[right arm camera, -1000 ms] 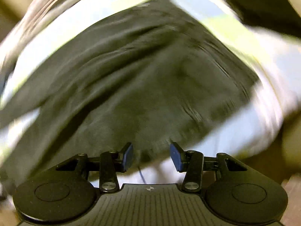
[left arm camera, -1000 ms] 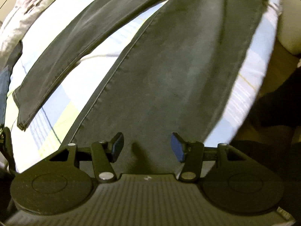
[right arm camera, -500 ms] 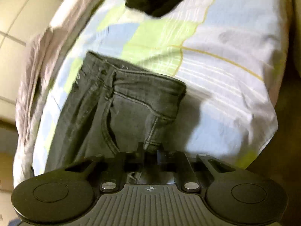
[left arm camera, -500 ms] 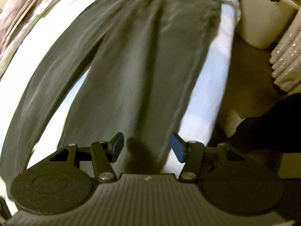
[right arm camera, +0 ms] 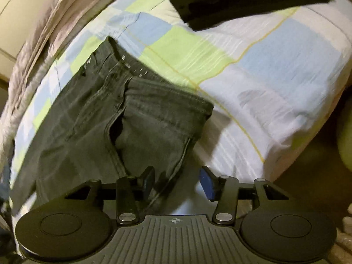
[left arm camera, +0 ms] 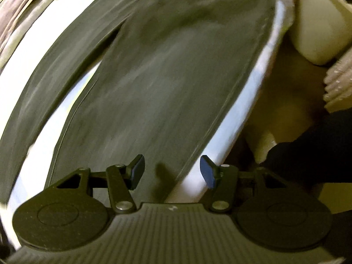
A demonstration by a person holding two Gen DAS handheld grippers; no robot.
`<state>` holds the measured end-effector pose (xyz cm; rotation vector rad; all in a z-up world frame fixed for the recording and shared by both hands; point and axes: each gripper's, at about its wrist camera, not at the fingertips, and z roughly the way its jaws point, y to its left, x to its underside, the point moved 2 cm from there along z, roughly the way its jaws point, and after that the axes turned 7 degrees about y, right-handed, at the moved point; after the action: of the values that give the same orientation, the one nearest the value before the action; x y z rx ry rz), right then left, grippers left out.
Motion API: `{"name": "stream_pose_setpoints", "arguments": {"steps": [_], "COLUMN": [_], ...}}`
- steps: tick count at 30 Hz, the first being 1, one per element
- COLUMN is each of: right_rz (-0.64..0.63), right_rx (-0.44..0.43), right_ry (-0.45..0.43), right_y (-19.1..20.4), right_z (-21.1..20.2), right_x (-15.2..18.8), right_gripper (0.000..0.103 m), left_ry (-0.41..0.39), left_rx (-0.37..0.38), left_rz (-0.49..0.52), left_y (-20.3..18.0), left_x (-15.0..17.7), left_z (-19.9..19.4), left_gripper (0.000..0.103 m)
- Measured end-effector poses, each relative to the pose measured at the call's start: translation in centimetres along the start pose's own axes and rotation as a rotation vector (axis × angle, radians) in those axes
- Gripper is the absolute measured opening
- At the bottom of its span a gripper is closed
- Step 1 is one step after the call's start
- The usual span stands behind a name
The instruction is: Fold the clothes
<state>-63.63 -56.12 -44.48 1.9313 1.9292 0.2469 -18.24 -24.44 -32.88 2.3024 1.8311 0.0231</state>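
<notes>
Dark grey jeans [left arm camera: 167, 83] are lying lengthwise along the bed [right arm camera: 275, 70], legs running away from the left gripper [left arm camera: 172, 171], waistband lying just ahead of the right gripper [right arm camera: 176, 181], both gaping open, gripping nothing.

The jeans [left arm camera: 167, 83] lie flat on the bed [right arm camera: 275, 83], legs spread apart, one leg running along the bed's right edge. Their waistband [right arm camera: 167, 88] sits mid-bed. A folded garment [right arm camera: 246, 0] lies farther back, well apart from it. A crumpled blanket [right arm camera: 44, 33] lies along the bed's left side.
</notes>
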Motion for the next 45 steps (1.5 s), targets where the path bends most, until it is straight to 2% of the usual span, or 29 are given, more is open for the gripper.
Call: {"name": "stream_pose_setpoints", "arguments": {"steps": [5, 8, 11, 13, 15, 17, 21, 25, 28, 35, 40, 42, 43, 45], "right_rz": [-0.074, -0.153, -0.174, -0.176, -0.185, -0.206, -0.171, -0.161, -0.176, -0.227, -0.283, -0.289, -0.289, -0.294], "right_rx": [0.058, 0.077, 0.069, 0.072, 0.063, 0.066, 0.067, 0.069, 0.069, 0.127, 0.206, 0.234, 0.238, 0.239], "right_ry": [0.032, 0.032, 0.023, 0.037, 0.069, 0.095, 0.118, 0.096, 0.043, -0.058, -0.046, -0.025, -0.02, -0.008], "right_y": [2.0, 5.2, 8.4, 10.6, 13.2, 15.7, 19.8, 23.2, 25.1, 26.7, 25.9, 25.1, 24.7, 23.8], "right_z": [-1.1, -1.1, -0.6, 0.3, 1.6, 2.8, 3.2, 1.8, -0.3, -5.3, -7.0, -7.4, -7.7, -8.0], "right_x": [2.3, 4.5, 6.7, 8.5, 10.3, 12.0, 14.6, 15.6, 15.5, 14.7, 13.3, 12.3, 11.9, 11.0], "right_gripper": [0.049, 0.049, 0.049, 0.049, 0.049, 0.049, 0.049, 0.049, 0.049, 0.049, 0.05, 0.062, 0.078, 0.082], "left_ry": [0.066, 0.091, 0.128, 0.155, 0.224, 0.266, 0.259, 0.183, 0.128, 0.032, -0.002, -0.009, -0.01, -0.012], "left_rx": [-0.087, -0.116, -0.123, -0.144, -0.164, -0.139, -0.088, -0.058, -0.056, -0.117, -0.155, -0.15, -0.145, -0.14], "left_rz": [-0.105, -0.172, -0.258, -0.278, -0.263, -0.262, -0.283, -0.372, -0.381, -0.319, -0.334, -0.343, -0.337, -0.315], "left_y": [3.5, 6.3, 9.7, 11.4, 12.7, 13.8, 14.8, 16.0, 16.2, 17.1, 17.5, 17.3, 17.0, 16.2], "left_x": [4.8, 8.1, 12.0, 15.2, 18.2, 21.2, 24.4, 25.0, 24.1, 19.4, 15.5, 14.1, 13.2, 11.5], "left_z": [-0.4, -0.1, 0.9, 1.5, 2.7, 3.4, 2.0, -1.1, -3.4, -7.1, -9.3, -9.9, -10.2, -10.7], "left_gripper": [0.052, 0.054, 0.054, 0.054, 0.052, 0.055, 0.05, 0.051, 0.051, 0.052, 0.055, 0.057, 0.057, 0.059]}}
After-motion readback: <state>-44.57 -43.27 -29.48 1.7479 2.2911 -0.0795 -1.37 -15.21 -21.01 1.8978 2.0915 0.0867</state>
